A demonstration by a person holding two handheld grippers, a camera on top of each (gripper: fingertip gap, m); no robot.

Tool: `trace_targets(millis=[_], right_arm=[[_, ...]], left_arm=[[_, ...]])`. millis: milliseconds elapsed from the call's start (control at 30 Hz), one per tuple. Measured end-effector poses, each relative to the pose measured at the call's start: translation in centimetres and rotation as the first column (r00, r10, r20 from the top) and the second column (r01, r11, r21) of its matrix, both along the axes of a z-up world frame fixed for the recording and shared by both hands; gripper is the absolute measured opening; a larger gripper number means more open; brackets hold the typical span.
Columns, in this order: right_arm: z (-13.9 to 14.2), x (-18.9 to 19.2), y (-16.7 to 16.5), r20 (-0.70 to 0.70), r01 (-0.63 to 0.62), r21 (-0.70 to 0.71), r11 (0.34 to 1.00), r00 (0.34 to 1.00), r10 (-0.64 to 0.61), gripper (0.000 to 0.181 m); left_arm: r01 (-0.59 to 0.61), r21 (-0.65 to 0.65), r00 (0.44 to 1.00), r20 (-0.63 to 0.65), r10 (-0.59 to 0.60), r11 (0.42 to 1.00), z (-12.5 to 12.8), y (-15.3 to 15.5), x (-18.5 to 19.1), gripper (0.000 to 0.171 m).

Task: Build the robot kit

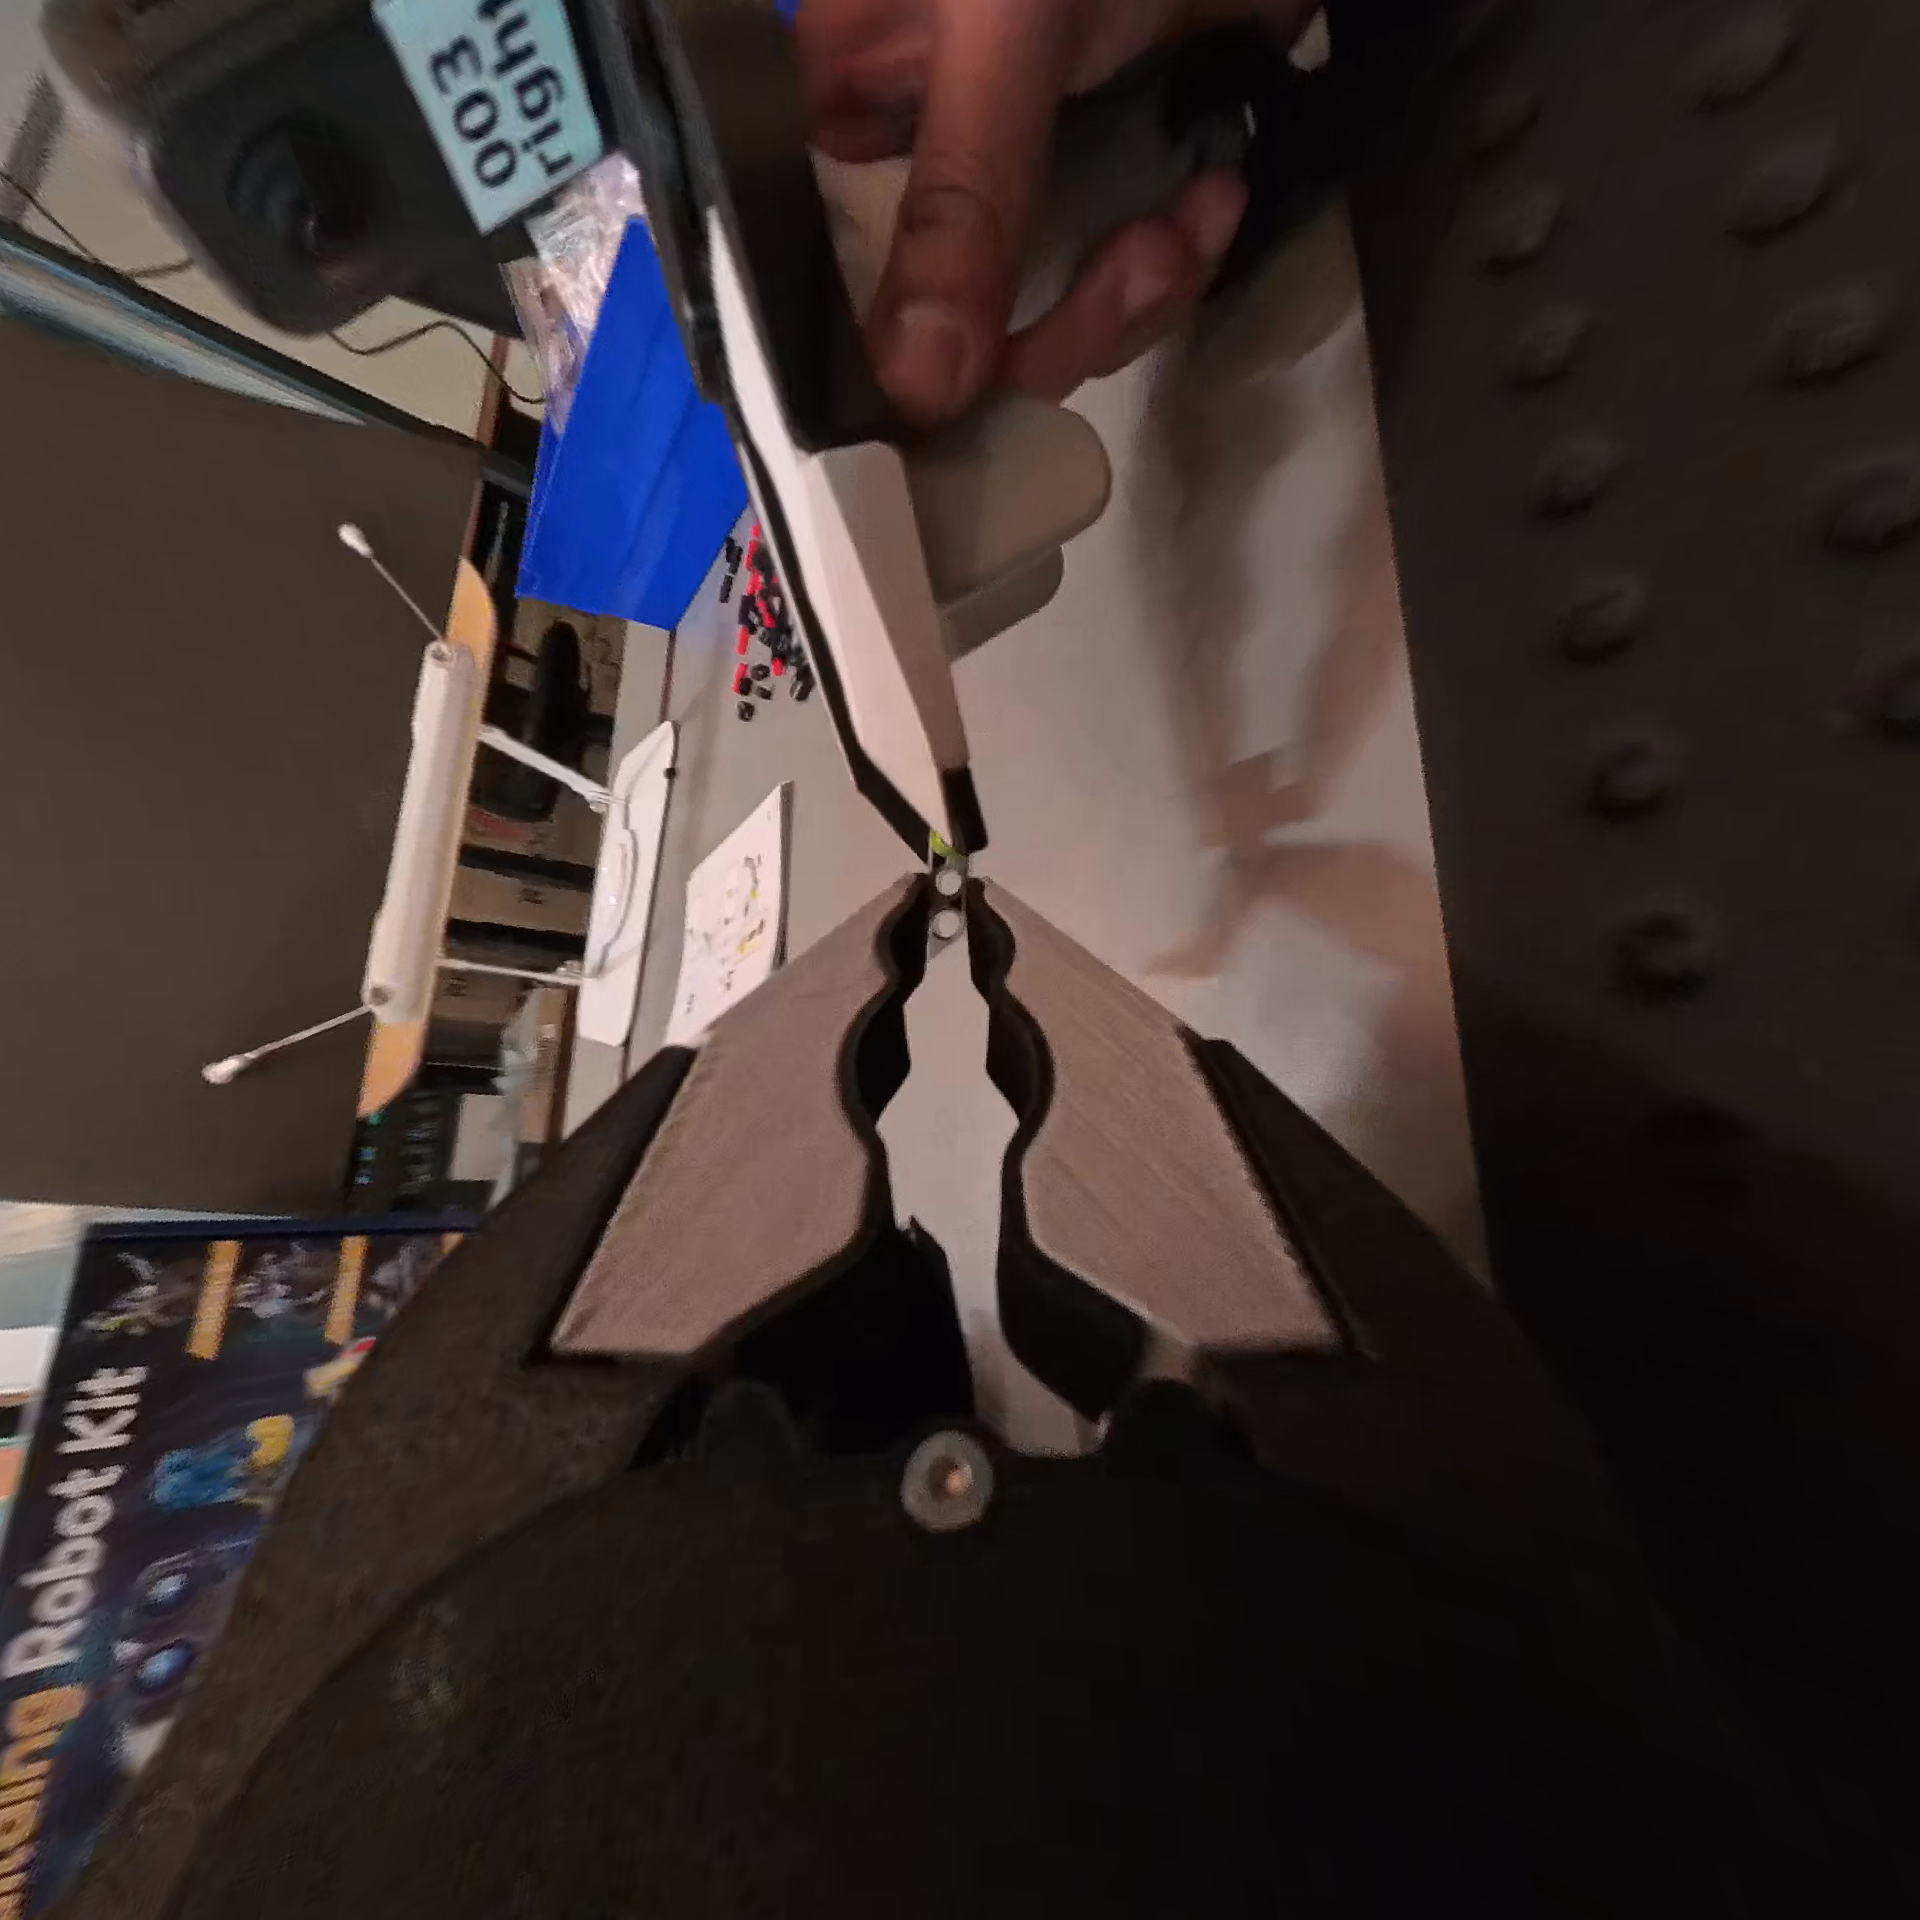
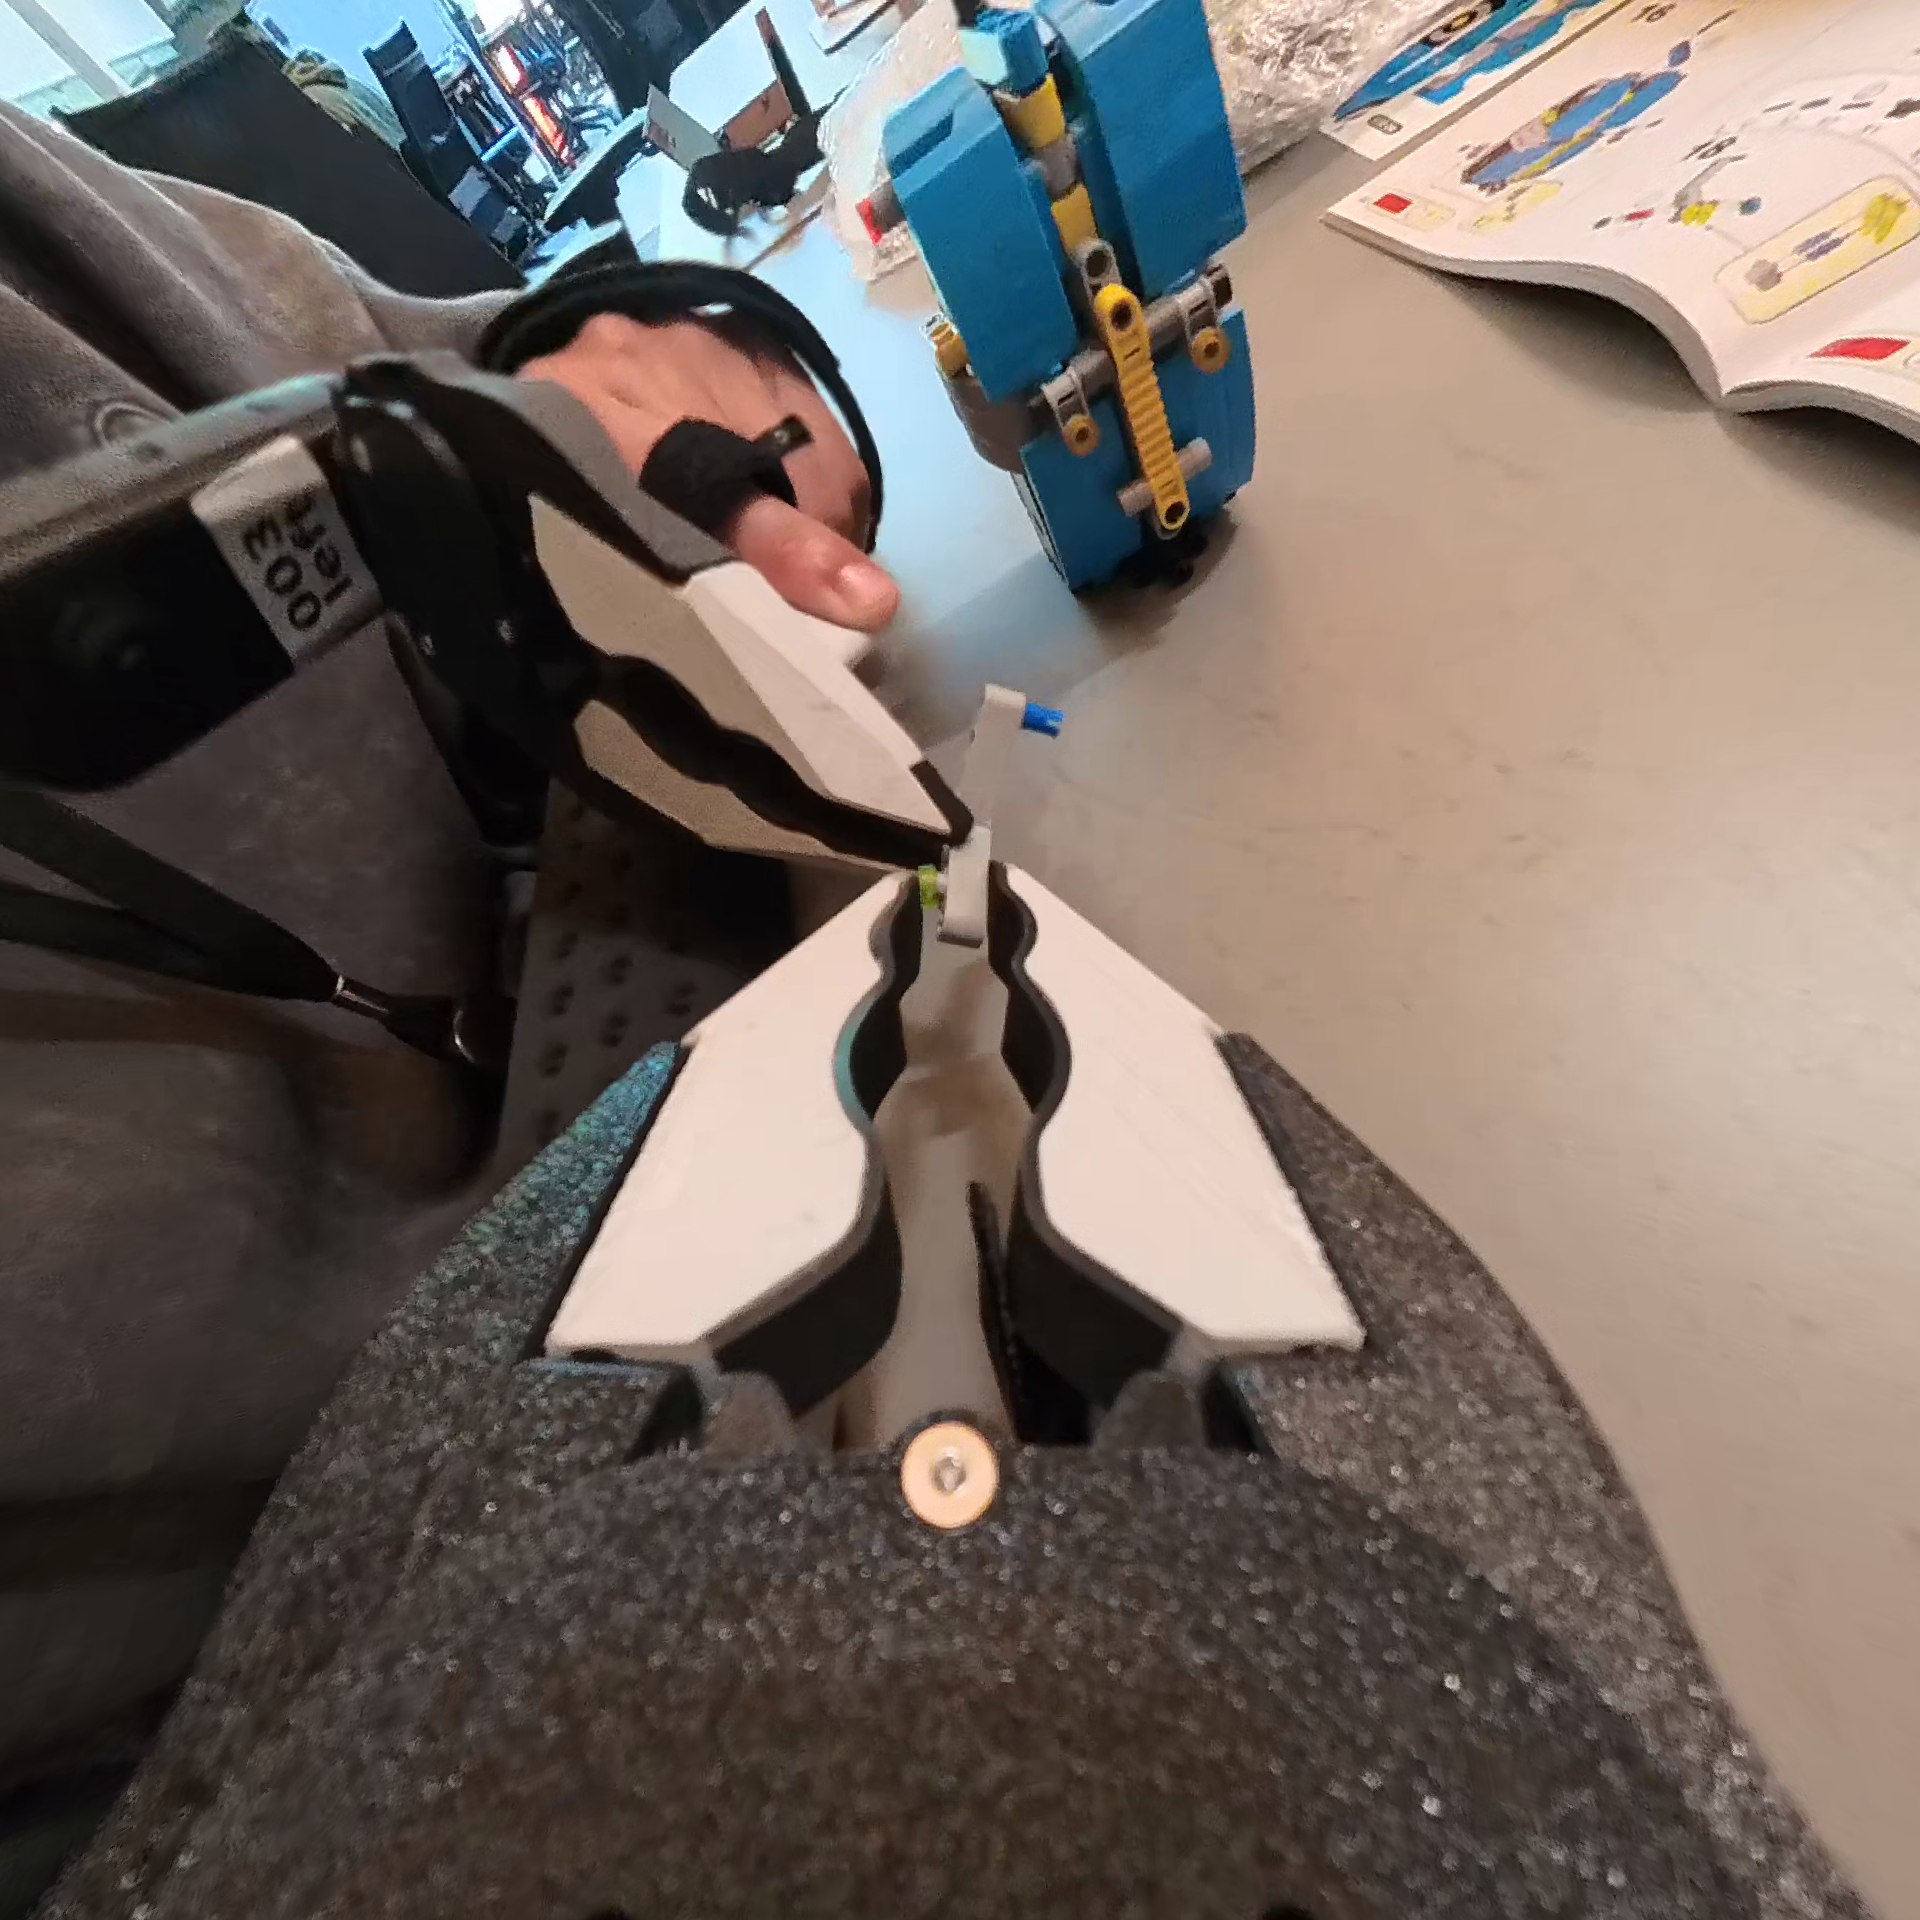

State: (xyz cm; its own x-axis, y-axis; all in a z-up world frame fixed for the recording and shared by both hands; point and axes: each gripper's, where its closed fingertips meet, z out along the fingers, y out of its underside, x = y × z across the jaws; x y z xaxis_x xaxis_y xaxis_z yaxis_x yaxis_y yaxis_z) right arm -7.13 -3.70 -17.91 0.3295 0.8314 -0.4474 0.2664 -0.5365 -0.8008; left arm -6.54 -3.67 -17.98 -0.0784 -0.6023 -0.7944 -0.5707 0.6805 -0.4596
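Note:
In the left wrist view my left gripper [image 1: 945, 896] is shut on a small grey beam [image 1: 947, 920] with round holes, held above the table. My right gripper [image 1: 958, 821] comes in from above, its tip against the beam's far end beside a lime pin [image 1: 939, 844]. In the right wrist view my right gripper [image 2: 951, 885] is shut around the lime pin [image 2: 928, 886] and the grey beam [image 2: 964, 883]. The beam runs upward to a blue pin [image 2: 1042, 720]. My left gripper [image 2: 940, 826] reaches in from the left and pinches the same beam.
A blue and yellow brick model [image 2: 1081, 312] stands on the grey table [image 2: 1507, 935], with an open instruction booklet [image 2: 1662, 208] at the far right. The left wrist view shows loose red and black parts [image 1: 769, 623], a blue bag [image 1: 623, 468], a white tray [image 1: 634, 862] and a printed box [image 1: 125, 1558]. Left and right tips are no more than a few centimetres apart.

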Motion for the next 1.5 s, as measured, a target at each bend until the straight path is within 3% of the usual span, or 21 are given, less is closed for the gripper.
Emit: trace_targets(millis=[200, 333, 400, 467, 533, 600, 667, 767, 833, 933, 1033, 1200, 1333, 1433, 1500], right_arm=[[-0.8, 0.0, 0.4, 0.031, 0.031, -0.042, 0.999, 0.999, -0.030, 0.011], [0.1, 0.4, 0.7, 0.072, 0.033, 0.137, 0.990, 0.996, -0.043, 0.012], [0.4, 1.3, 1.6, 0.133, 0.066, 0.272, 0.960, 0.985, -0.106, 0.012], [1.7, 1.4, 1.8, 0.143, 0.074, 0.432, 0.899, 0.978, -0.150, 0.012], [3.6, 1.1, 1.6, 0.096, 0.091, 0.558, 0.825, 0.980, -0.173, 0.012], [5.2, 0.9, 0.9, 0.022, 0.109, 0.601, 0.792, 0.988, -0.153, 0.013], [6.6, 0.7, 0.0, -0.081, 0.123, 0.574, 0.810, 0.992, -0.093, 0.012], [7.1, -0.2, -1.5, -0.157, 0.057, 0.496, 0.866, 0.987, 0.025, 0.012], [6.6, -0.8, -2.0, -0.146, 0.013, 0.470, 0.883, 0.987, 0.063, 0.012], [5.8, -0.9, -2.0, -0.112, -0.015, 0.431, 0.902, 0.991, 0.070, 0.012], [5.3, -0.8, -1.8, -0.070, -0.013, 0.423, 0.906, 0.996, 0.047, 0.012], [4.7, -1.2, -2.1, -0.037, -0.046, 0.372, 0.927, 0.997, 0.065, 0.011], [4.7, -1.4, -2.2, -0.031, -0.046, 0.386, 0.921, 0.998, 0.063, 0.011], [5.2, -1.5, -1.9, -0.044, -0.020, 0.434, 0.900, 0.998, 0.044, 0.013], [5.1, -1.3, -1.3, -0.048, 0.011, 0.436, 0.900, 0.999, 0.011, 0.025]], left_arm=[[-0.013, 0.119, 0.998, -0.053, 0.019, 0.993, -0.7, 0.4, 0.0, 0.006], [-0.027, -0.040, 0.997, 0.071, 0.030, 0.999, 0.8, 0.7, 0.2, 0.013], [0.007, -0.216, 0.979, 0.199, 0.037, 0.976, 2.9, 0.3, 0.0, 0.022], [0.072, -0.439, 0.950, 0.304, 0.072, 0.896, 4.5, 0.2, -0.3, 0.021], [0.116, -0.631, 0.935, 0.330, 0.130, 0.767, 4.8, 0.8, -0.5, 0.022], [0.163, -0.760, 0.929, 0.333, 0.163, 0.629, 4.9, 1.0, -0.6, 0.024], [0.233, -0.808, 0.925, 0.355, 0.133, 0.541, 5.2, 0.5, -0.5, 0.028], [0.364, -0.801, 0.896, 0.440, 0.054, 0.475, 6.8, -1.1, -0.5, 0.026], [0.432, -0.772, 0.869, 0.495, 0.014, 0.467, 7.9, -1.8, -0.9, 0.011], [0.429, -0.764, 0.878, 0.477, -0.025, 0.481, 7.5, -2.2, -0.9, 0.008], [0.411, -0.758, 0.888, 0.458, -0.037, 0.507, 7.0, -2.1, -0.9, 0.008], [0.375, -0.792, 0.917, 0.392, -0.070, 0.482, 5.5, -2.3, -0.8, 0.010], [0.384, -0.734, 0.912, 0.395, -0.107, 0.560, 5.7, -2.6, -1.0, 0.007], [0.404, -0.722, 0.900, 0.423, -0.105, 0.561, 6.2, -2.4, -1.2, 0.007], [0.413, -0.714, 0.897, 0.425, -0.119, 0.566, 6.2, -2.5, -1.2, 0.007]])
